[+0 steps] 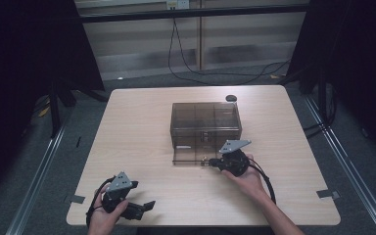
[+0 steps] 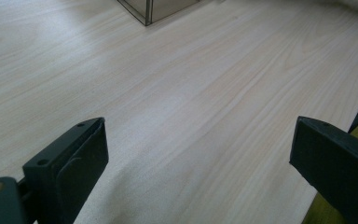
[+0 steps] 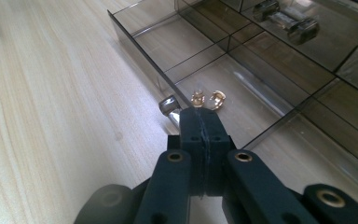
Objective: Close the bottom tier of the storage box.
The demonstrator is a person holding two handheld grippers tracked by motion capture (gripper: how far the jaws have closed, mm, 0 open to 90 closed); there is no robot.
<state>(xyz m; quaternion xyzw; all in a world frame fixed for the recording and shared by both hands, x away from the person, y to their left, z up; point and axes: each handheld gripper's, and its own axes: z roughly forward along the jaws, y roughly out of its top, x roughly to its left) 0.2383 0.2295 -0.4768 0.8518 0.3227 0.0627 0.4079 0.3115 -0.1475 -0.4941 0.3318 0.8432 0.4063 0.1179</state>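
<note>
My right gripper (image 3: 199, 114) is clenched on the handle (image 3: 169, 105) of the pulled-out drawer (image 3: 168, 44) of the smoky plastic box (image 1: 205, 120) at mid-table. Two brass pieces (image 3: 208, 99) lie inside the drawer just past my tips. My left gripper (image 2: 198, 144) hovers released over the bare table (image 2: 177, 93), near its front edge.

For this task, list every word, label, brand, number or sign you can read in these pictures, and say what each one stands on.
None can be read: the drawer box, the table, the left gripper and the right gripper carry no legible text or numbers.
</note>
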